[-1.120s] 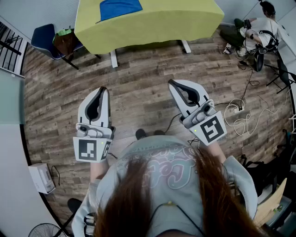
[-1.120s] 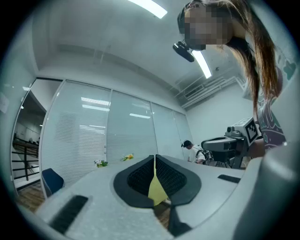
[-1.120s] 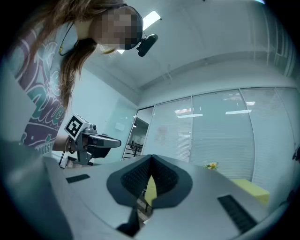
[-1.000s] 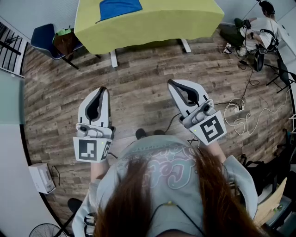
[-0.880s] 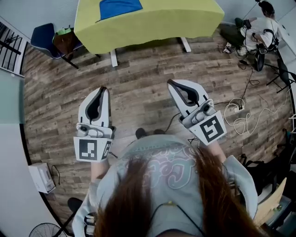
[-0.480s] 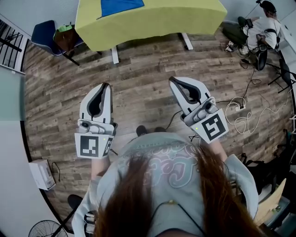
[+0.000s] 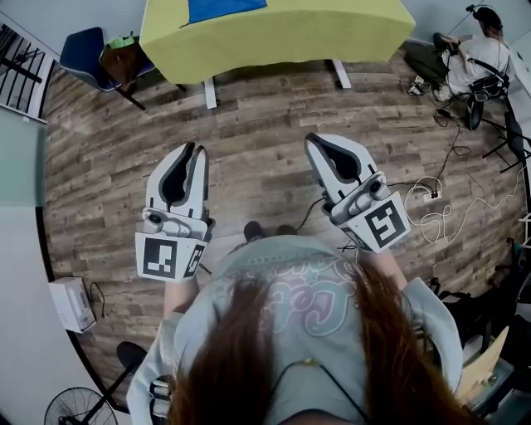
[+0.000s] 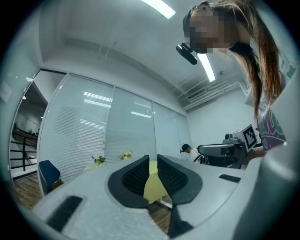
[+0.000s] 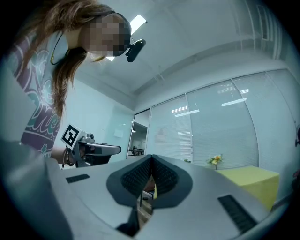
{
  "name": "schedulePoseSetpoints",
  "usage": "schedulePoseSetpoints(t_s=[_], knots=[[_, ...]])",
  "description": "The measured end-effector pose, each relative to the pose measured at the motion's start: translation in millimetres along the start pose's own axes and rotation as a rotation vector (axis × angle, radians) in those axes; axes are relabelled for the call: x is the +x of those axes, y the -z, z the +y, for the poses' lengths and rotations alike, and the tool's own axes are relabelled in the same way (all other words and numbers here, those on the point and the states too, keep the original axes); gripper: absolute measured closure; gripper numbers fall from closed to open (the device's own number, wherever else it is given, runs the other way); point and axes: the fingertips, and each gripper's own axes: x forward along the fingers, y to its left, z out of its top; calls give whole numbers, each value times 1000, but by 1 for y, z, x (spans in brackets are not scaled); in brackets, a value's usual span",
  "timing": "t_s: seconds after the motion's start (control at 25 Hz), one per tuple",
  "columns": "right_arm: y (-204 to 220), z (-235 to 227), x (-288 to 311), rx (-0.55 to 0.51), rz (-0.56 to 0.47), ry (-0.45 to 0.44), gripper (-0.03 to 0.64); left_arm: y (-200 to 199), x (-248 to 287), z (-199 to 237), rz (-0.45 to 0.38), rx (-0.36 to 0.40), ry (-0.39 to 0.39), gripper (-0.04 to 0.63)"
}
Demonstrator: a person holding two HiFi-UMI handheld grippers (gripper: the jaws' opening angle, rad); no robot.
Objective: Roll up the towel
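Observation:
A blue towel [image 7: 226, 8] lies flat on a table under a yellow-green cover [image 7: 282, 37], at the top edge of the head view, with part of it cut off. Both grippers hang in the air over the wood floor, well short of the table. My left gripper [image 7: 192, 149] is shut and holds nothing. My right gripper [image 7: 311, 139] is also shut and empty. In the left gripper view the jaws of the left gripper [image 8: 152, 157] point level at the yellow table [image 8: 153, 180]. In the right gripper view the right gripper [image 9: 151, 157] points slightly upward, and the table [image 9: 253, 180] is off to its right.
A blue chair [image 7: 87, 58] with a bag stands left of the table. A seated person [image 7: 477, 54] and loose cables [image 7: 431, 195] are at the right. A white box [image 7: 68, 303] and a fan [image 7: 75, 407] sit at the lower left. Glass walls stand behind the table.
The table and towel have slid toward the top edge of the head view. Both grippers are still in front of the body, shut and empty.

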Motion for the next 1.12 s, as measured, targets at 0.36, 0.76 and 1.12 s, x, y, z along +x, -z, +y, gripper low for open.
schedulePoseSetpoints(t_s=[0.36, 0.76, 1.12], knots=[[21, -3, -8, 73, 88, -16, 412, 0, -7, 3, -12, 21, 19, 393], [22, -5, -4, 13, 99, 62, 279, 2, -10, 8, -5, 57, 16, 313], [26, 1, 4, 37, 102, 81, 270, 10, -19, 22, -9, 13, -20, 299]])
